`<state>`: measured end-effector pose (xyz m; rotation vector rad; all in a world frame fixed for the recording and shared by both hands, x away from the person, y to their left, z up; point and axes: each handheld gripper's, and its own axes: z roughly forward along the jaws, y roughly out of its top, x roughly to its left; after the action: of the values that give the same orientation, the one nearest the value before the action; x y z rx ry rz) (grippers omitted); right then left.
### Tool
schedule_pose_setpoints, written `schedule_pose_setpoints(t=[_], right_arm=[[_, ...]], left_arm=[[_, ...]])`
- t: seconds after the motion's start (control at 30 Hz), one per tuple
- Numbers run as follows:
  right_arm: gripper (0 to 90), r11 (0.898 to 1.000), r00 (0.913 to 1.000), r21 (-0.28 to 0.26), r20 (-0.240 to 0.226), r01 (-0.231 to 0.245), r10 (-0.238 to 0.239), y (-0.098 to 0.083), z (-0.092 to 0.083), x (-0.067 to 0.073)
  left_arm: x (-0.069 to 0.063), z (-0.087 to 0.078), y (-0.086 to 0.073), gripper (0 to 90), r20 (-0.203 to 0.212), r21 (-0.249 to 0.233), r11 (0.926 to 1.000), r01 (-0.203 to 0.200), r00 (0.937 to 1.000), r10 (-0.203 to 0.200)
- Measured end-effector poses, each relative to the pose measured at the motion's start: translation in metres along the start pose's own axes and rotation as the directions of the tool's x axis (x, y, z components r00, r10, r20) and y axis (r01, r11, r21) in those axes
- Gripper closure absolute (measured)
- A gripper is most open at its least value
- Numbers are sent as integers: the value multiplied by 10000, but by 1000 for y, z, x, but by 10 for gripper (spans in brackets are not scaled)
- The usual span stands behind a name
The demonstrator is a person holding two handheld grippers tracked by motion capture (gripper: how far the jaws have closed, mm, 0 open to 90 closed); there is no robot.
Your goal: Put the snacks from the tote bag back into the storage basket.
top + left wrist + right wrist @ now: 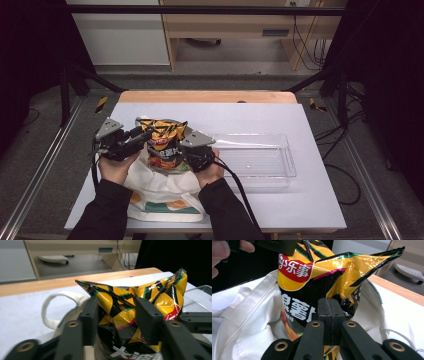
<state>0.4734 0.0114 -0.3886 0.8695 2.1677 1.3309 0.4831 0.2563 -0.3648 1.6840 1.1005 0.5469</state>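
One chip bag [165, 142], one white tote [165, 192] and one clear tray [280, 165] are counted on the counter [310, 210]; two hand-held grippers are seen, one in each hand.

The chip bag is stood upright in the mouth of the tote, at the near left of the counter, between the two hand-held grippers. Its long axis runs roughly vertically, with the crimped top seam upward and the lower part sunk in the tote. In the right gripper view the printed front with the red logo [295, 271] is turned toward that camera, and the top corners are flared out to the sides. The bag is crumpled, yellow and black.

The left hand-held gripper [137, 137] is placed at the bag's left side. In the left gripper view its jaws are set about half open on either side of the upper bag [120, 307], with both pads against the foil, so the bag is gripped there.

The right hand-held gripper [187, 150] is placed at the bag's right side. In the right gripper view its jaws are seen fully closed, pad against pad [329, 320], just in front of the bag; whether any foil is pinched between them cannot be told.

The tray lies empty just right of the tote, its long side running left to right.
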Motion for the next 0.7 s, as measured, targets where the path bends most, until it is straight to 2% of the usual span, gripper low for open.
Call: schedule_pose_setpoints(t=[0.03,0.07,0.13,0.33,0.43,0.47,0.53,0.57,0.6,0.63,0.7], right_arm=[[900,10000,10000,-17,-14,3,-3,0,0,0],[900,10000,10000,-47,-40,-41,41,0,1,0],[900,10000,10000,-41,-46,-35,35,0,1,0],[878,9996,9997,-205,-125,-211,209,-1,-4,-1],[750,9971,9988,-599,-164,-479,470,-1,-12,-4],[662,9930,9971,-908,-154,-750,739,-1,-19,-8],[639,9904,9957,-1028,-160,-928,916,-1,-21,-8],[600,9870,9941,-1189,-238,-1078,1057,-1,-24,-10],[525,9820,9910,-1353,-393,-1320,1278,0,-27,-11],[525,9820,9910,-1353,-393,-1320,1278,0,-27,-11],[448,9769,9884,-1523,-466,-1498,1443,2,-26,-9]], left_arm=[[0,0,0,617,54,-13,10000,47,10000,-47],[0,1,-1,709,172,13,10000,88,9998,-89],[0,1,-2,782,237,50,9999,90,9997,-92],[-4,-1,-4,874,332,27,10000,-11,9994,10],[-8,-4,-6,880,308,-35,9999,-120,9995,121],[-10,-6,-7,880,258,-74,9999,-150,9996,152],[-12,-8,-9,880,220,-118,9998,-176,9996,178],[-13,-10,-10,881,171,-150,9996,-221,9996,224],[-17,-13,-12,880,76,-217,9992,-334,9994,336],[-17,-13,-12,880,76,-217,9992,-334,9994,336],[-21,-18,-15,879,17,-307,9987,-409,9992,410]])
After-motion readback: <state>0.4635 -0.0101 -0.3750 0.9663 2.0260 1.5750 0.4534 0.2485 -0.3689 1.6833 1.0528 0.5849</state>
